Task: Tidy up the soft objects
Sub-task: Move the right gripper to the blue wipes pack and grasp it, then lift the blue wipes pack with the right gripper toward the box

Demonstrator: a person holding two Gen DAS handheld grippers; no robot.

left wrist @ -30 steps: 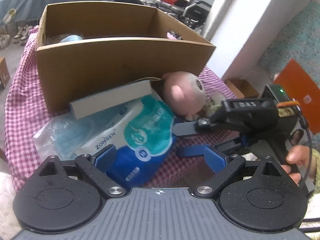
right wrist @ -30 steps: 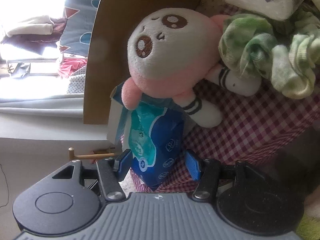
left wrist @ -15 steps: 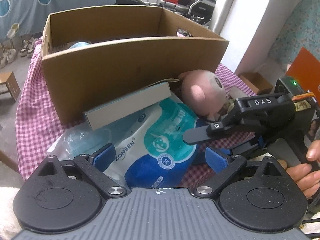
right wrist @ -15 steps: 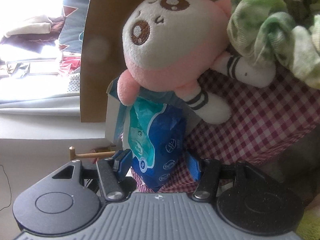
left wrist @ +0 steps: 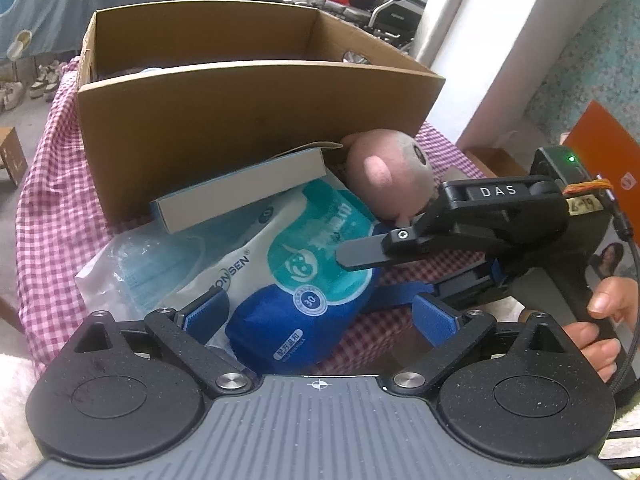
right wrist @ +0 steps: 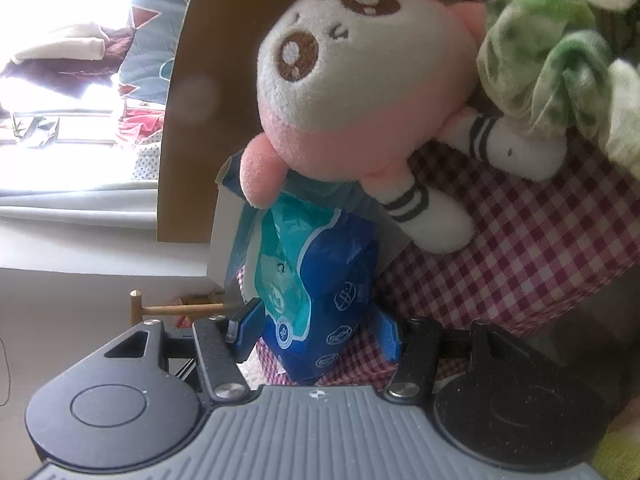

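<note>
Wipes pack (right wrist: 320, 292) now closer between right gripper (right wrist: 318, 330), cardboard box (left wrist: 256, 120) behind

left wrist: close, angled down | right wrist: closer, tilted | shared: wipes pack (left wrist: 304, 276), plush toy (right wrist: 360, 80)

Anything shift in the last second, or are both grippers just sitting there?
The right gripper has crept forward, so the blue wipes pack now sits deeper between its pads; whether they press it is unclear. The plush doll, cardboard box and open left gripper look unchanged.
</note>
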